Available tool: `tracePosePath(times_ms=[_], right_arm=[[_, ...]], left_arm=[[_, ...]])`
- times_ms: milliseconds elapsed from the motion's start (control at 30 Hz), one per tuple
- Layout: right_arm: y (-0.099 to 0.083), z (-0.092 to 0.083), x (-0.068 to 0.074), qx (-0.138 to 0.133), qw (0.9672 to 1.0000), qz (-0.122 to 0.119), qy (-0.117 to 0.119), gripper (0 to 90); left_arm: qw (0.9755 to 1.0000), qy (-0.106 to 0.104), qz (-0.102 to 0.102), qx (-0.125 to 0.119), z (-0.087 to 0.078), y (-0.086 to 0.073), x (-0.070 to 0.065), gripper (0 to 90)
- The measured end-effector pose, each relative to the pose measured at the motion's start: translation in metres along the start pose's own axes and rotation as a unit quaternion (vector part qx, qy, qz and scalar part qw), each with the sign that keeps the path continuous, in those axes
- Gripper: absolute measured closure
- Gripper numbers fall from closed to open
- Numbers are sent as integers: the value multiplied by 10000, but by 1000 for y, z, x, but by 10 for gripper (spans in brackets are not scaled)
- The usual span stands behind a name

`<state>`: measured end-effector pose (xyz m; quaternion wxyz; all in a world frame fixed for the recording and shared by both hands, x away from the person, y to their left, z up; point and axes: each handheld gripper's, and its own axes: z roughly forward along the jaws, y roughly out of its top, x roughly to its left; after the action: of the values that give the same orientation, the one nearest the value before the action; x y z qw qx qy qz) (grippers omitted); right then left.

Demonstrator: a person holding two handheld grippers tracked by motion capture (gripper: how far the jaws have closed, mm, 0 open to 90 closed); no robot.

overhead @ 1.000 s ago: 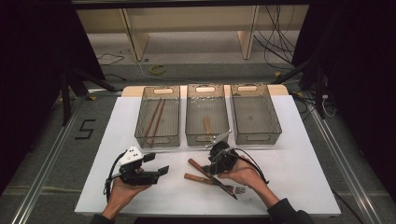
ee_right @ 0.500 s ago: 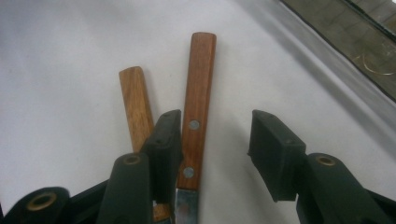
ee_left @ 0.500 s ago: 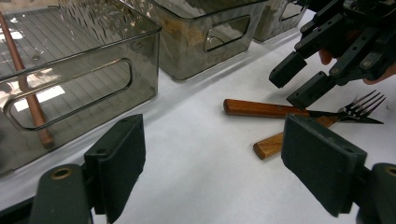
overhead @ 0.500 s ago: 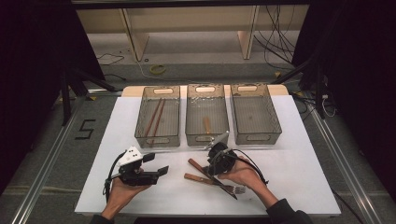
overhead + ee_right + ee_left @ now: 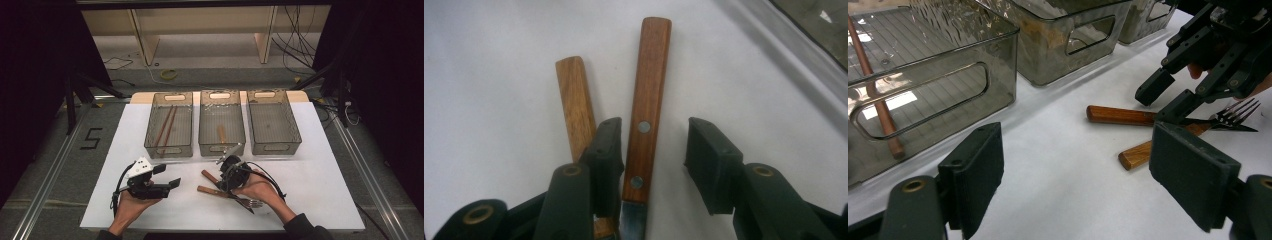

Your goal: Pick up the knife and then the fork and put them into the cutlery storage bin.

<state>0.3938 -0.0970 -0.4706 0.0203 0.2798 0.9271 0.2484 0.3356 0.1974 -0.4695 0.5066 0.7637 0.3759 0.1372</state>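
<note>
— Fingers [image 5: 606,150] of the right gripper [image 5: 651,160] stand apart and have just been closing; the knife [image 5: 646,110] lies between them, one pad close beside its wooden handle, the other with a clear gap, so nothing is clamped yet.

— And the other hand?

— Left gripper [image 5: 150,182] is held at about eight o'clock on the white table [image 5: 325,190], jaws wide apart with bare table between them, pointing toward three o'clock at the cutlery.

— Where does the knife lie, and how does it run?

— Seen from above, it sits near the front middle of the table, at six o'clock from the middle bin [image 5: 221,122]. Its long axis runs from ten o'clock, the handle end, to four o'clock, where the blade goes under the right gripper. The fork [image 5: 210,191] crosses beneath it, handle toward nine o'clock, tines [image 5: 1235,111] toward three.

— Room to move?

— Open white surface at three o'clock of the right hand [image 5: 257,187], and between the two grippers. At twelve o'clock three bins stand in a row: the left bin [image 5: 167,125] holding chopsticks [image 5: 165,125], the middle bin, and the right bin [image 5: 272,120]. Their front walls are near the right gripper. The table's front edge is just behind both hands at six o'clock.
</note>
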Motion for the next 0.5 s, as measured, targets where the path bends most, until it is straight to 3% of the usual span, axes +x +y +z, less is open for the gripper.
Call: tracePosePath(times_ms=[300,500], right_arm=[[1,4,5,108,9995,-165,-238,640],[1,4,5,157,9989,-244,-371,718]], left_arm=[[10000,1,17,-7,0,0,0,213],[10000,5,15,-5,0,0,0,212]])
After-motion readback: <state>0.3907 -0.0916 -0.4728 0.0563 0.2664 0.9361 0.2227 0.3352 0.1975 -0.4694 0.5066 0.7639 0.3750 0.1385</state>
